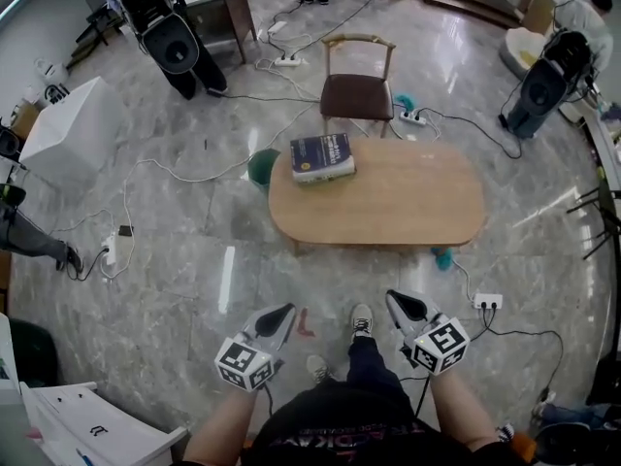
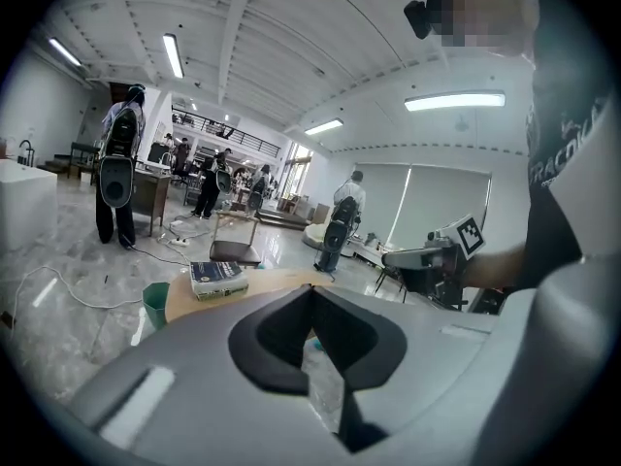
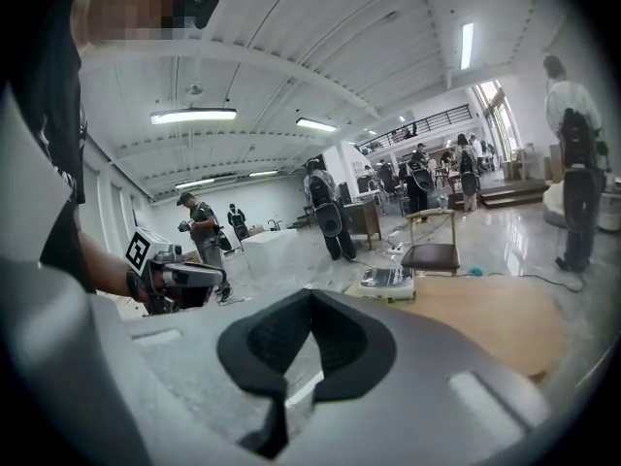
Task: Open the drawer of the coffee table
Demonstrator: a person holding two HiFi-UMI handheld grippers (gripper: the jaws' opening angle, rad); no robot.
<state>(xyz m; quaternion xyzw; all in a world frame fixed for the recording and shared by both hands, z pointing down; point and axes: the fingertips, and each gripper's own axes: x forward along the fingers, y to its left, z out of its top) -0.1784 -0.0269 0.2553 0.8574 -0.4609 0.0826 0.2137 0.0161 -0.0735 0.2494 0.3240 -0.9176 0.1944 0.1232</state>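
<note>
Blue book [image 1: 322, 156] flat; wooden chair [image 1: 357, 93] beyond (brown seat); green bin [image 1: 258, 167].

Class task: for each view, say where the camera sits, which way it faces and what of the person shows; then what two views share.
Head view: on the person's head, looking steeply down at the coffee table; shows forearms, legs, left tongs, right tongs.
Left gripper view: on the left tongs, looking along their shut jaws at the coffee table; shows torso, right arm.
Right gripper view: on the right tongs, looking likewise; shows torso, left arm.
Shared: both gripper views show the book on the coffee table.
</note>
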